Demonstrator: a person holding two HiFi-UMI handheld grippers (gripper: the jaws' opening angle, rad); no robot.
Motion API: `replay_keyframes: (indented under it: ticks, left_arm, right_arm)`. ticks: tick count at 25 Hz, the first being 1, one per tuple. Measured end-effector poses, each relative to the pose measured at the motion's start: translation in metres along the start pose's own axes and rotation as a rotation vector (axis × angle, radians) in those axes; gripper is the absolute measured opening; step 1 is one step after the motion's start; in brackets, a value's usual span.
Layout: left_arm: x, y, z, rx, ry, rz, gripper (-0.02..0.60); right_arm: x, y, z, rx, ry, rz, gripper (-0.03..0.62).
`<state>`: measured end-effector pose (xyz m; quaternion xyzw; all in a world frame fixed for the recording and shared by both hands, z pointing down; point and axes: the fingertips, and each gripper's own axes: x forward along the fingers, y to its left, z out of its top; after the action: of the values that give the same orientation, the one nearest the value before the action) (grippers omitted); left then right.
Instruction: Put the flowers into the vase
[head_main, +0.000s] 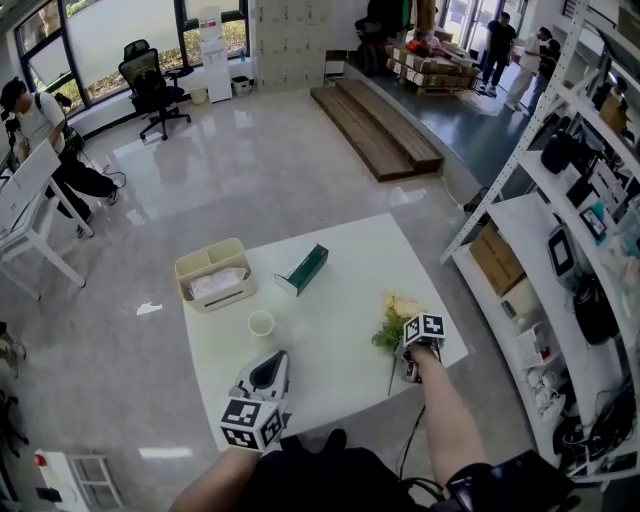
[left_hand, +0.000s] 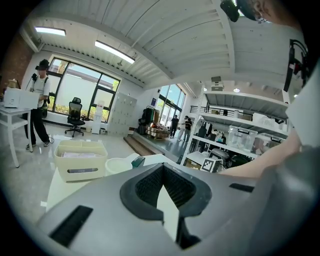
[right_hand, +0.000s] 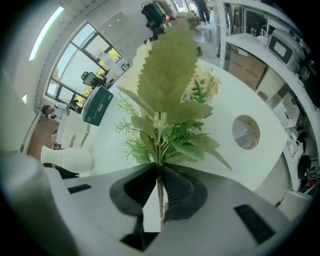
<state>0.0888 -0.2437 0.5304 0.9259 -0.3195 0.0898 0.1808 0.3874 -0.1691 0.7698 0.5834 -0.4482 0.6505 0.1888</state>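
Observation:
A bunch of artificial flowers (head_main: 393, 325) with green leaves and pale blooms lies near the right edge of the white table (head_main: 340, 300). My right gripper (head_main: 408, 368) points steeply down over its stems. In the right gripper view the jaws are shut on the thin stems (right_hand: 160, 192), with the leaves (right_hand: 165, 100) fanning out beyond the right gripper (right_hand: 159, 167). The vase (head_main: 261, 323), a small white cup-shaped vessel, stands near the table's middle left. My left gripper (head_main: 268, 378) rests just in front of it, pads together and empty; the vase (left_hand: 118, 165) shows ahead of the left gripper (left_hand: 163, 169).
A beige caddy (head_main: 212, 275) holding tissues stands at the table's back left, a dark green box (head_main: 305, 268) beside it. A tape roll (right_hand: 246, 132) lies right of the flowers. White shelving (head_main: 560, 250) runs along the right. People stand far off in the room.

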Motion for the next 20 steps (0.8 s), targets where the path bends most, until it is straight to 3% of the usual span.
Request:
replay_keyframes:
  ticks: [3, 7, 12, 14, 20]
  left_arm:
    - [0.002, -0.001, 0.002, -0.004, -0.005, -0.005, 0.003]
    - [0.003, -0.002, 0.001, -0.028, -0.006, -0.011, 0.003]
    - [0.008, -0.007, 0.007, -0.009, -0.024, -0.02, 0.003]
    - [0.009, -0.009, 0.011, -0.001, -0.029, -0.019, 0.003]
    - [0.009, -0.012, 0.016, 0.017, -0.043, -0.013, 0.003]
  right_arm:
    - [-0.021, 0.019, 0.017, -0.047, -0.136, 0.044, 0.043]
    - [-0.059, 0.057, 0.028, -0.047, -0.337, 0.181, 0.043]
    - [-0.116, 0.105, 0.028, -0.152, -0.578, 0.259, 0.043]
    - [-0.14, 0.123, 0.025, -0.23, -0.696, 0.252, 0.043]
    - [-0.209, 0.17, 0.001, -0.555, -1.084, 0.11, 0.043]
